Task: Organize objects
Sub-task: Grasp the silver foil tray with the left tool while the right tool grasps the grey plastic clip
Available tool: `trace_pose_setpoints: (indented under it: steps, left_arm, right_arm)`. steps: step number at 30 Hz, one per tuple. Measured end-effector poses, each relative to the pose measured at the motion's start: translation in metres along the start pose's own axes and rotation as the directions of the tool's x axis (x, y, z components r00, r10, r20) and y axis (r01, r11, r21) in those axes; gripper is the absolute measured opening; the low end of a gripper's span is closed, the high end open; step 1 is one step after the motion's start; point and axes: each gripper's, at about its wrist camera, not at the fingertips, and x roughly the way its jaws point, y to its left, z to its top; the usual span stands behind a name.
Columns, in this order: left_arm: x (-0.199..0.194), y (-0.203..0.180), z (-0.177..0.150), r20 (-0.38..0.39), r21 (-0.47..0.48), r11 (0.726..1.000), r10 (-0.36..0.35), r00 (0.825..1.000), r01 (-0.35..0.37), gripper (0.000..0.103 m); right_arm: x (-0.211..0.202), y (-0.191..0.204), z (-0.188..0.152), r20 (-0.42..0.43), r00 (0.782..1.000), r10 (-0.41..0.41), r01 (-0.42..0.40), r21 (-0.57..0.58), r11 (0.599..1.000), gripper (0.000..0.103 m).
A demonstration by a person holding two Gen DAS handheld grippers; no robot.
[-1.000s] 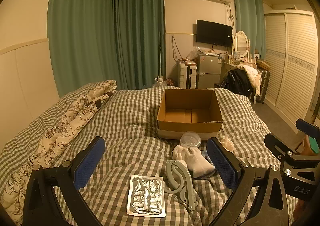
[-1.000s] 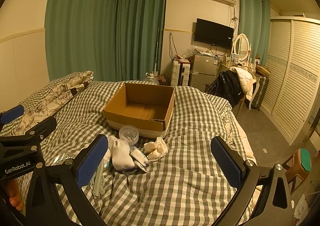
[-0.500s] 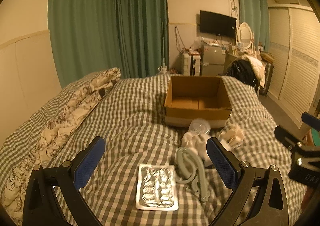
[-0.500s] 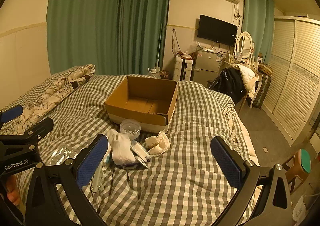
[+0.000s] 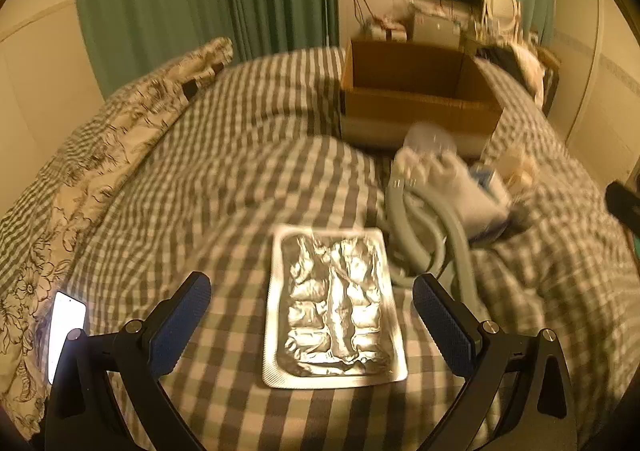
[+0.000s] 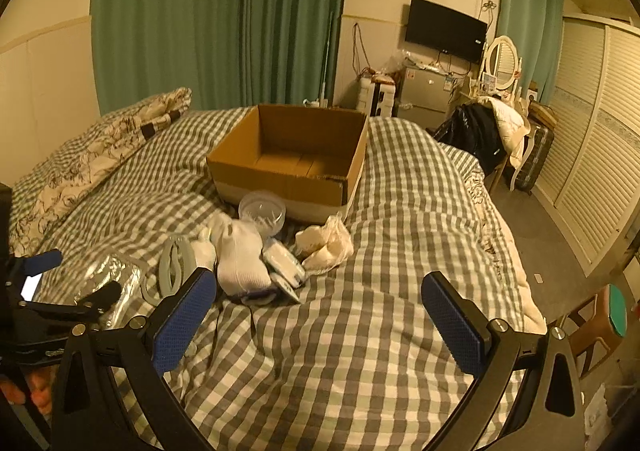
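checked bed (image 6: 400,211) is carrying an open cardboard box (image 6: 292,159); clear tub (image 6: 262,209), white sock (image 6: 240,255), foil blister pack (image 5: 334,305) lying just before the box.

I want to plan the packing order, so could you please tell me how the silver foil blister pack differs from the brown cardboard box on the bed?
The silver foil blister pack is flat, shiny and crinkled; the brown cardboard box is matte with tall upright walls. The pack is far smaller than the box. The pack lies between the open left gripper fingers, while the box sits farther back, behind the small clutter. Both rest on the checked bedspread.
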Motion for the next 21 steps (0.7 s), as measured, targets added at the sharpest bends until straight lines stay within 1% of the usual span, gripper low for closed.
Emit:
trace_pose_setpoints:
  steps: [2,3,5,6,7,10,14,16,18,21]
  left_arm:
    - [0.011,-0.002,-0.005,-0.032,0.017,1.000,-0.009,0.999,0.009,0.100]
    - [0.015,-0.004,-0.008,-0.042,0.026,1.000,-0.006,0.999,0.007,0.093]
    - [0.014,-0.007,-0.010,-0.028,0.049,0.999,0.000,1.000,0.002,0.086]
    - [0.011,-0.007,-0.010,-0.017,0.054,0.999,-0.003,1.000,0.004,0.075]
    - [0.008,-0.007,-0.009,-0.005,0.058,0.998,-0.001,1.000,0.002,0.070]
    - [-0.001,0.000,-0.005,0.015,0.055,0.998,-0.028,0.999,0.027,0.070]
    - [-0.017,0.011,0.005,0.069,0.043,0.999,-0.011,0.998,0.008,0.070]
    - [-0.023,0.018,0.010,0.089,0.033,0.999,-0.002,0.996,-0.001,0.070]
    - [-0.024,0.025,0.014,0.098,0.026,1.000,0.008,0.995,-0.011,0.070]
    - [-0.021,0.034,0.015,0.100,0.009,1.000,0.021,0.995,-0.022,0.070]
  right_arm:
    - [0.006,0.003,-0.002,-0.015,1.000,0.004,-0.004,-0.006,1.000,0.103]
    - [0.010,0.005,-0.004,-0.023,1.000,0.006,-0.007,-0.010,1.000,0.103]
    - [0.014,0.008,-0.005,-0.034,0.999,0.011,-0.011,-0.016,1.000,0.103]
    - [0.017,0.011,-0.006,-0.041,0.999,0.013,-0.014,-0.021,1.000,0.103]
    - [0.019,0.013,-0.007,-0.046,0.999,0.016,-0.017,-0.026,1.000,0.103]
    - [0.025,0.025,-0.009,-0.063,0.998,0.029,-0.032,-0.046,0.998,0.103]
    - [0.034,0.045,-0.009,-0.082,0.995,0.052,-0.059,-0.084,0.995,0.103]
    - [0.040,0.057,-0.008,-0.098,0.992,0.076,-0.086,-0.100,0.991,0.103]
    - [0.049,0.068,-0.008,-0.126,0.986,0.110,-0.124,-0.108,0.986,0.103]
    - [0.069,0.086,-0.006,-0.181,0.969,0.166,-0.186,-0.102,0.977,0.102]
